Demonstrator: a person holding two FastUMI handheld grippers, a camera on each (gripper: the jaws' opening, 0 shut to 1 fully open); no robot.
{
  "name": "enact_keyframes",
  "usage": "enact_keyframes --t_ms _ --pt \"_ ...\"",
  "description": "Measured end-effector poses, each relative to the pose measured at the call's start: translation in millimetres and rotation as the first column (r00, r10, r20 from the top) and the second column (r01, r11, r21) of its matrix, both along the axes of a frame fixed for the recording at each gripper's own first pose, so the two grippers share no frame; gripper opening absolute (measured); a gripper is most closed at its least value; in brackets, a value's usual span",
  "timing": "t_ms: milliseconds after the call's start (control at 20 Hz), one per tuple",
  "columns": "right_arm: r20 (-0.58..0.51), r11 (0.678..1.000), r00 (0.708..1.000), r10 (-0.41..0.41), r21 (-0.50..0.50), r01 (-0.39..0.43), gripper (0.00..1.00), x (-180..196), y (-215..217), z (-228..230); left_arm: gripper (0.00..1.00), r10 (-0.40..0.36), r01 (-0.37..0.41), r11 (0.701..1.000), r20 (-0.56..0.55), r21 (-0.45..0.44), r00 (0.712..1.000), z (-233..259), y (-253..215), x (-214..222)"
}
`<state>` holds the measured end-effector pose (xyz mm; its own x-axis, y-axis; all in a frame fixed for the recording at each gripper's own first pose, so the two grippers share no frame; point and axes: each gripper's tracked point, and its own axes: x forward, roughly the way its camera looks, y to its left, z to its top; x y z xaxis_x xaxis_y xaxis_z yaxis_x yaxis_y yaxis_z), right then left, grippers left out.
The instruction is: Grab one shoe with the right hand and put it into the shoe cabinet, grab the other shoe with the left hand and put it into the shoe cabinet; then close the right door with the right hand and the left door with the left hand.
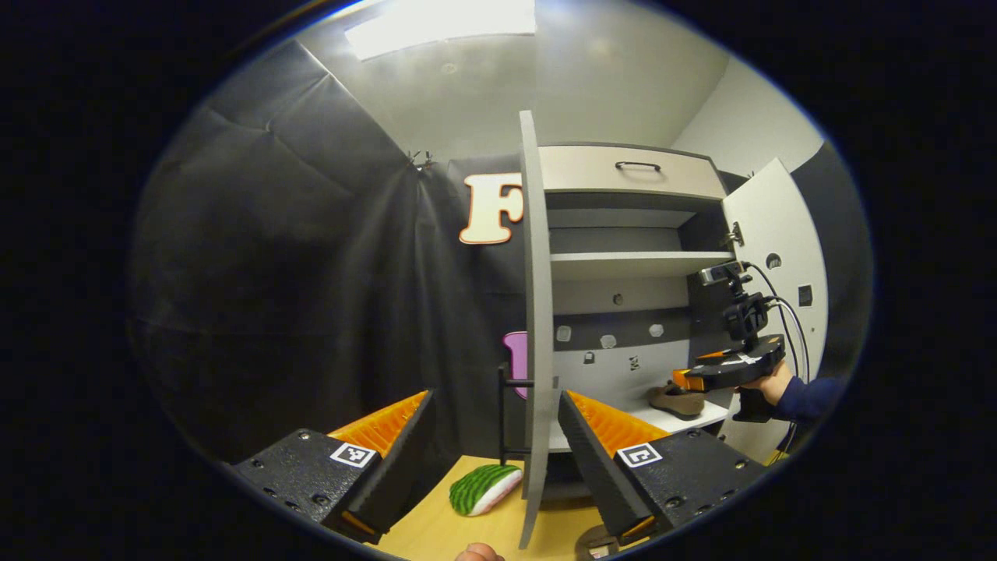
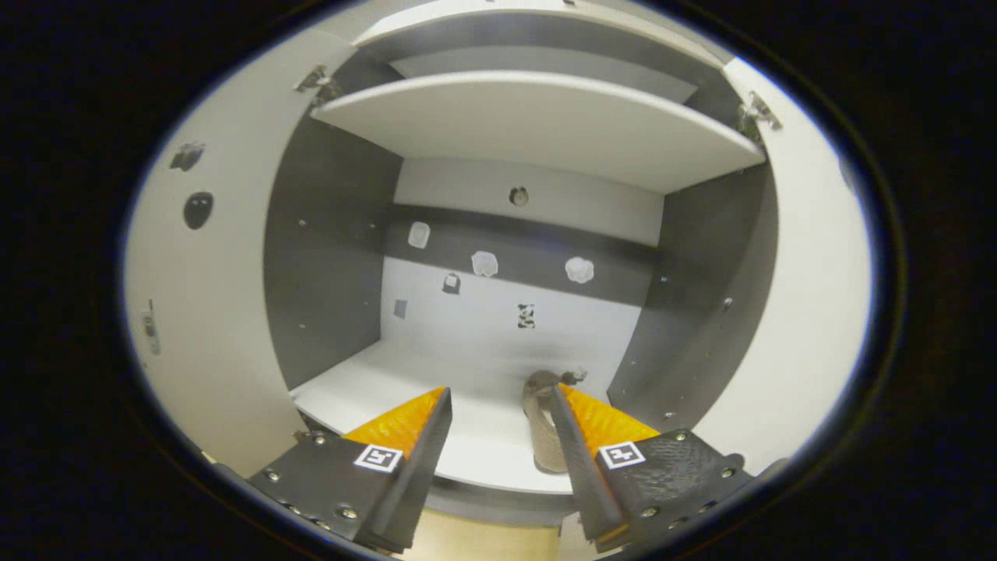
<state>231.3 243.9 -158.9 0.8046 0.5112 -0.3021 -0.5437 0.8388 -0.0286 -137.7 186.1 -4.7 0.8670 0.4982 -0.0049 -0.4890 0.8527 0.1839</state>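
In the left gripper view, the left gripper [image 1: 491, 436] is hovering with its fingers spread wide and nothing between them, facing the edge of the white cabinet's open left door [image 1: 534, 327]. Below it, a green striped slipper-like shoe [image 1: 484, 488] is lying on the light wooden floor [image 1: 436, 530], just beside the foot of that door. Farther off, a hand in a dark blue sleeve [image 1: 779, 383] is holding the right gripper [image 1: 728, 370] in front of the white and grey shoe cabinet [image 1: 635, 265], near the open right door [image 1: 775, 249]. A brown shoe [image 1: 678, 400] is resting on the cabinet's lower white shelf [image 1: 701, 421].

In the right gripper view, the right gripper [image 2: 498, 444] is standing open and empty, pointing into the cabinet. The brown shoe [image 2: 541, 425] is sitting on the lower shelf [image 2: 366, 389], partly hidden behind one finger.
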Motion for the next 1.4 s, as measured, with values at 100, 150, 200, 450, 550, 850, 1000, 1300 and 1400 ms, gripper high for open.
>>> enact_keyframes --t_ms 100,150,200,450,550,850,1000,1300,1400 --pt "0.038 0.999 0.999 -0.013 0.031 0.012 0.75 -16.8 -10.9 25.4 0.94 -0.054 0.054 0.998 -0.015 -0.020 0.998 -8.9 -11.3 6.7" --pt "0.057 0.999 0.998 -0.026 0.044 0.023 0.77 -23.6 -19.0 37.9 0.97 -0.079 0.079 0.996 -0.021 -0.029 0.997 -13.8 -17.5 9.9" --pt "0.074 0.998 0.996 -0.041 0.056 0.036 0.75 -31.5 -29.5 49.9 0.97 -0.107 0.106 0.994 -0.023 -0.037 0.994 -17.9 -23.8 12.9" --pt "0.160 0.984 0.977 -0.143 0.130 0.123 0.75 -60.1 -89.5 117.3 0.94 -0.292 0.285 0.954 -0.073 -0.095 0.954 -53.6 -75.9 32.7" --pt "0.189 0.974 0.963 -0.192 0.158 0.163 0.76 -70.1 -115.6 140.6 0.97 -0.360 0.349 0.929 -0.086 -0.123 0.929 -70.9 -95.7 42.7" --pt "0.288 0.942 0.901 -0.324 0.188 0.279 0.76 -100.8 -192.0 195.7 0.97 -0.513 0.418 0.840 -0.256 -0.347 0.819 -187.4 -129.0 62.5" --pt "0.313 0.928 0.879 -0.361 0.214 0.305 0.76 -117.7 -215.7 217.5 0.98 -0.529 0.365 0.829 -0.381 -0.424 0.758 -258.0 -127.8 58.1" --pt "0.353 0.912 0.842 -0.409 0.191 0.363 0.76 -146.4 -245.6 236.6 0.98 -0.516 0.283 0.851 -0.600 -0.442 0.611 -361.7 -105.7 14.7" --pt "0.324 0.909 0.851 -0.413 0.206 0.362 0.76 -152.8 -248.8 235.7 0.98 -0.505 0.239 0.858 -0.661 -0.454 0.556 -398.5 -99.1 -7.3"
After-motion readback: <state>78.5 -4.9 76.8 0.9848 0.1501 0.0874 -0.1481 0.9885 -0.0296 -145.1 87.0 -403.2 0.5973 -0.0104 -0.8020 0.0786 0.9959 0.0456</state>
